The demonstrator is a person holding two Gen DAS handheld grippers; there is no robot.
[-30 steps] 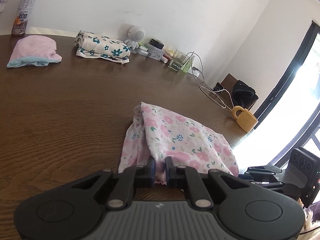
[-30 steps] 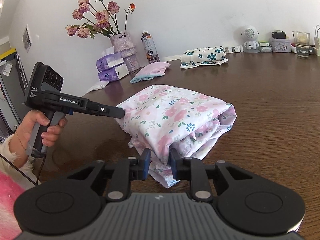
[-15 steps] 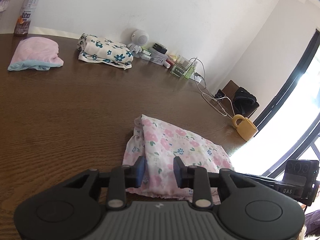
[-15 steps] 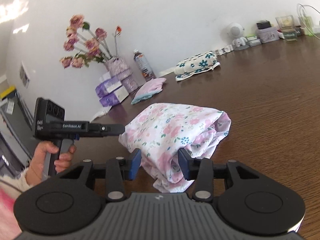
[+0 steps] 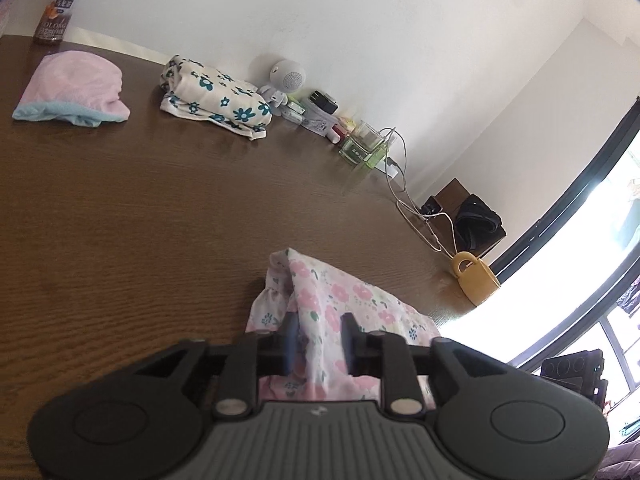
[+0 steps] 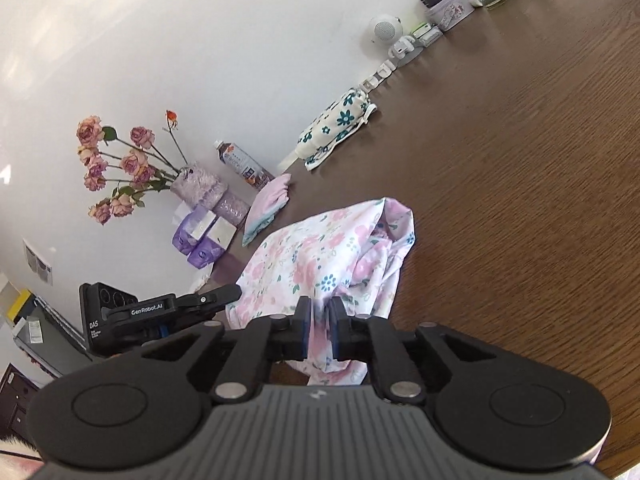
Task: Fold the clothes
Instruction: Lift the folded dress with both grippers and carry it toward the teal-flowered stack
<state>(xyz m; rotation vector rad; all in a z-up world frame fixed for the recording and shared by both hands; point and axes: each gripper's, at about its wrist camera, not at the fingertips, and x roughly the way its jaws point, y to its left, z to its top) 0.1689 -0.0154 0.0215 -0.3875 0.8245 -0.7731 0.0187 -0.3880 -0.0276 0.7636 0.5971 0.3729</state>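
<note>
Right claw (image 6: 319, 330) closing on soft floral garment (image 6: 320, 256), left claw (image 5: 316, 344) opening around its folds, grained wood table (image 5: 120, 220)

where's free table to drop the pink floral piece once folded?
Bare wood between the floral garment and the two folded items by the wall, pink cloth and teal-flower bundle. Also table to its right. Crowded: wall edge with speaker, jar, cables.

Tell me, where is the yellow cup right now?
In the left wrist view the yellow cup sits at the table's right-hand edge by the bright window, just beyond the pink flowered garment, with the white cables beside it.
</note>
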